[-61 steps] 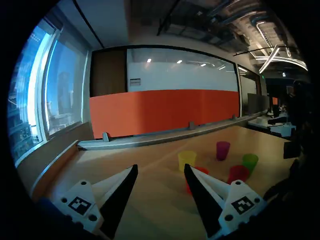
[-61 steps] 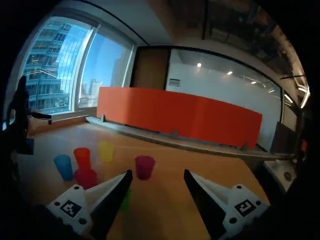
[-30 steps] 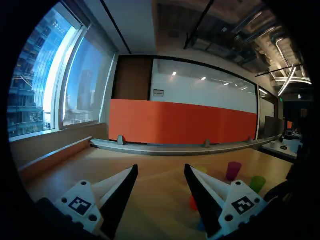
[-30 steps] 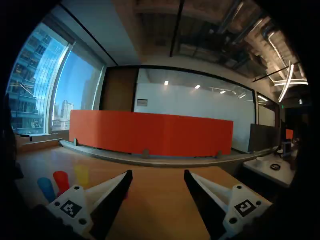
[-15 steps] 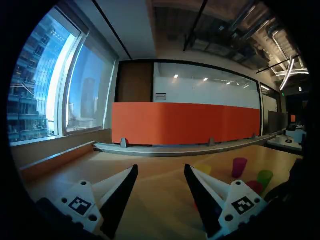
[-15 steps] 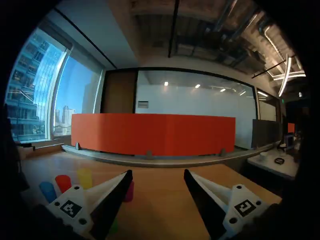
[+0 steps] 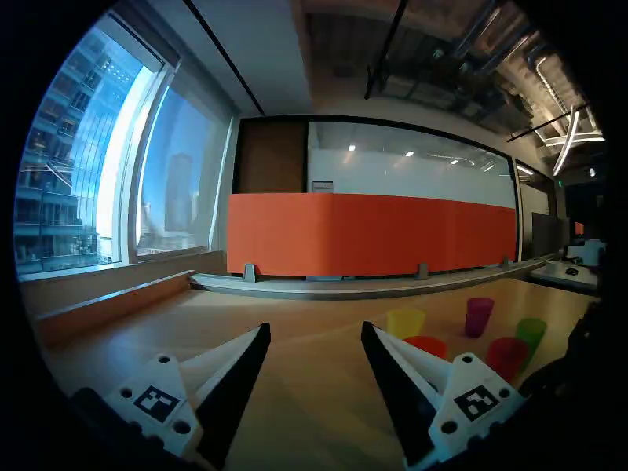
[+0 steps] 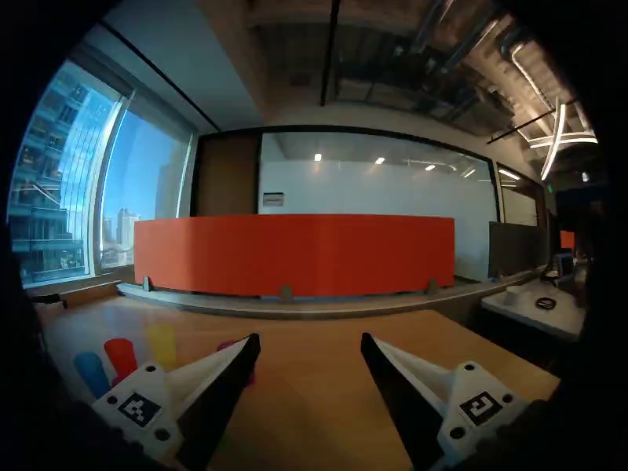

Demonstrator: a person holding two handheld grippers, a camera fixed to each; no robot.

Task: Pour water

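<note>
Left gripper view: L gripper (image 7: 315, 325) is released, jaws wide apart w/ nothing between them, hanging over a wooden table (image 7: 314, 392). All cups sit to the right of the jaws. The yellow cup (image 7: 406, 322) is just right of the right fingertip. The orange cup (image 7: 428, 345) is beside that finger and partly hidden by it. Further right are the magenta cup (image 7: 479, 315), red cup (image 7: 506, 357) and green cup (image 7: 531, 333), close together, all upright. Cannot tell what's inside any. An orange partition (image 7: 369, 235) runs along the table's far edge, straight ahead of the jaws; a window (image 7: 78, 188) is off to the left.

Right gripper view: R gripper (image 8: 310, 337) is also released, jaws spread, gap empty, over the same table (image 8: 314, 392). Cups are left of the jaws here. The magenta cup (image 8: 230, 344) peeks from behind the left finger, near its tip. The yellow cup (image 8: 163, 344), orange cup (image 8: 120, 357) and blue cup (image 8: 92, 373) line up further left. The partition (image 8: 290, 255) is ahead.
</note>
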